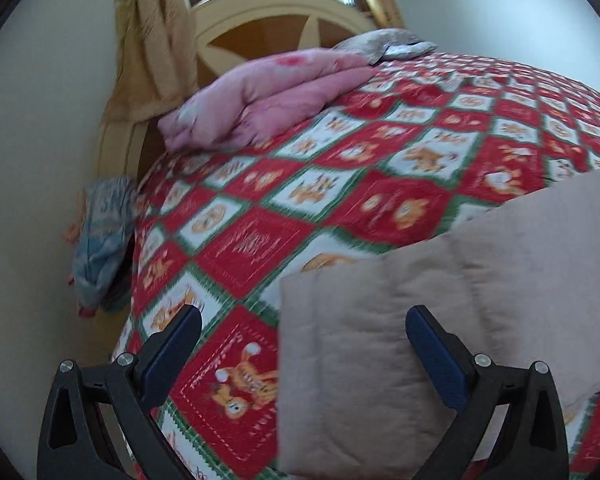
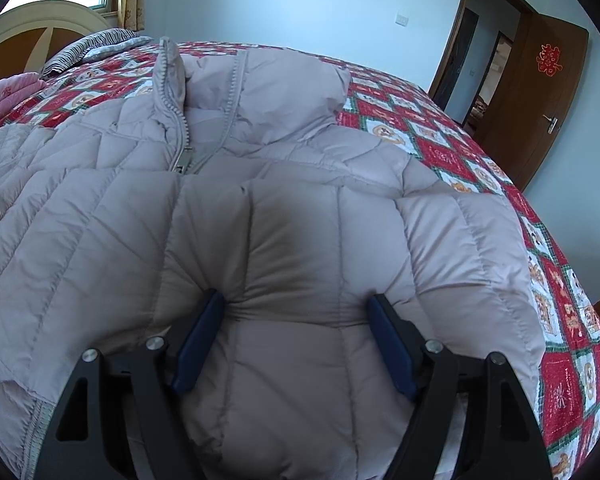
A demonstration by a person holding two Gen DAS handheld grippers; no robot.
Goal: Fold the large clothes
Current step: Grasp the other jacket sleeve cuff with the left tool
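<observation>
A pale beige quilted puffer jacket (image 2: pixel 284 168) lies spread on the bed, collar and zipper (image 2: pixel 180 128) toward the headboard. My right gripper (image 2: pixel 296 300) is open, its fingers pressed into the padded fabric on either side of a bulging fold of the jacket. In the left wrist view, one part of the jacket (image 1: pixel 440 300) lies flat at the right. My left gripper (image 1: pixel 302 320) is open and empty just above the jacket's edge, its left finger over the bedspread.
The bed has a red, white and green checked bedspread (image 1: pixel 300 168). A folded pink quilt (image 1: pixel 268 96) and a grey pillow (image 1: pixel 384 44) lie by the cream headboard (image 1: pixel 260 12). A blue cloth (image 1: pixel 100 240) hangs off the bed's left side. A brown door (image 2: pixel 540 104) stands open at the right.
</observation>
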